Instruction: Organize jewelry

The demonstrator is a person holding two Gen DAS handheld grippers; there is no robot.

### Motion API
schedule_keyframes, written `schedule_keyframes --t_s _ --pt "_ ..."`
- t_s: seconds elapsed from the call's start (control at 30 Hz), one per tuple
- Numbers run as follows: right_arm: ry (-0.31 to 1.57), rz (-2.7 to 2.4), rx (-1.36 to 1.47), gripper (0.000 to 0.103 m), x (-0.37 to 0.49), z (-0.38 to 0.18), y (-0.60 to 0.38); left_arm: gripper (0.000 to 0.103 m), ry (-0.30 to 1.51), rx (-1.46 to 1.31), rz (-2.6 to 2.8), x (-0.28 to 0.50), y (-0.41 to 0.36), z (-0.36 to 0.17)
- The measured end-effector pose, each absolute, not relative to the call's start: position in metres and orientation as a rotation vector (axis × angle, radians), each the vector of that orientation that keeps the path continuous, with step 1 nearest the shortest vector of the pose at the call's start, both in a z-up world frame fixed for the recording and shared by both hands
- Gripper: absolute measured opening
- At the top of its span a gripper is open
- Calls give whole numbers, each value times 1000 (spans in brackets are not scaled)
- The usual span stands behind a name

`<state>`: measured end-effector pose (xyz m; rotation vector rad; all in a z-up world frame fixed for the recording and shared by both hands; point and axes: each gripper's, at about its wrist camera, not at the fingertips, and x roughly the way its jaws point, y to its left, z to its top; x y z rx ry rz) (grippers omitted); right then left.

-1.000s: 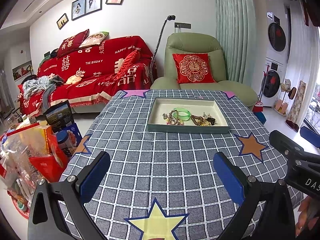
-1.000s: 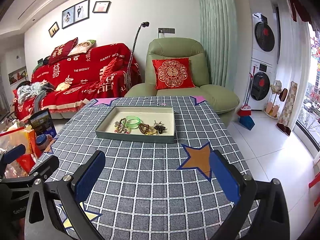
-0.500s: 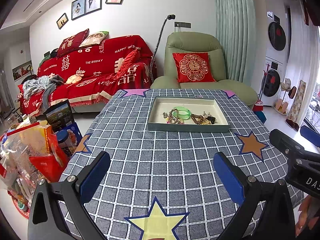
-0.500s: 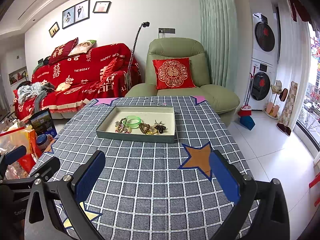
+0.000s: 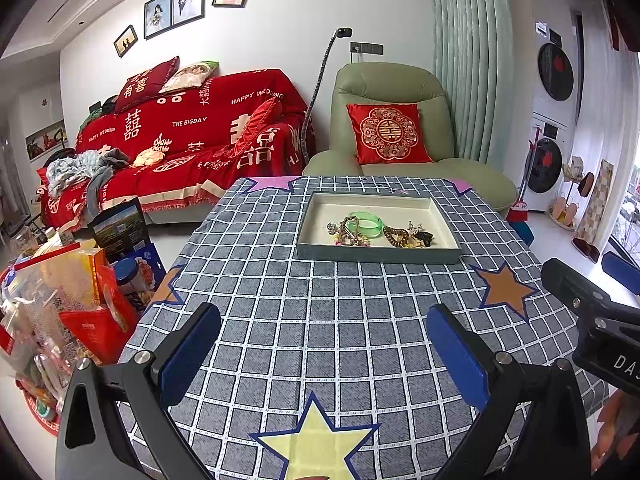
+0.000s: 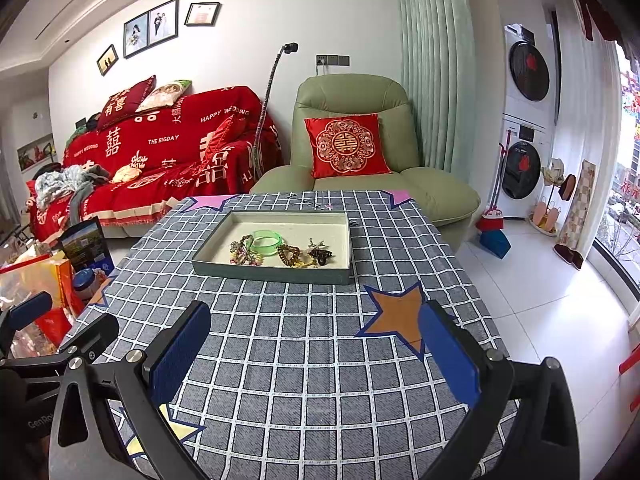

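Left wrist view first: we're looking across a worktop (image 5: 320, 320) covered in a grey checked cloth with coloured stars on it. Our left gripper (image 5: 323, 346) sits low at the near edge, jaws spread wide and holding nothing, blue pads facing each other over bare cloth. Toward the far end sits a shallow grey-green tray (image 5: 378, 255), well apart from the gripper. Inside it, bunched along the near side, there's a green bangle (image 5: 366, 222), a tangle of colourful beaded bracelets (image 5: 348, 236) touching it on the left, a brown beaded bracelet (image 5: 397, 236) to the right, and a small dark clip (image 5: 424, 237) next to that. The right gripper's black body (image 5: 592, 320) pokes in from the right edge

Right wrist view: same worktop (image 6: 300, 360), seen from a bit further right. Our right gripper (image 6: 314, 354) is also wide open and empty, jaws hovering over the cloth near an orange star (image 6: 396, 316). The tray (image 6: 276, 274) is ahead and slightly left, jewelry still all piled in it: green bangle (image 6: 267, 242), colourful bracelets (image 6: 245, 254), brown bracelet (image 6: 289, 255), dark clip (image 6: 321, 255). Part of the left gripper (image 6: 60, 340) shows at the left edge. Behind the worktop there's a green armchair (image 6: 360, 152) with a red cushion (image 6: 346, 145)
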<state>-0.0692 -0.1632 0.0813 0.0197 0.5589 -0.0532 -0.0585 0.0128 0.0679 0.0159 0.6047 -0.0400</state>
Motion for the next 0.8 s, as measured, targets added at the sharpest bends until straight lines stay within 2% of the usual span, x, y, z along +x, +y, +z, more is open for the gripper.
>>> schedule_keyframes --t_s 0.8 --pt "563 -48 22 103 -70 78 -156 103 598 7 -61 -59 17 66"
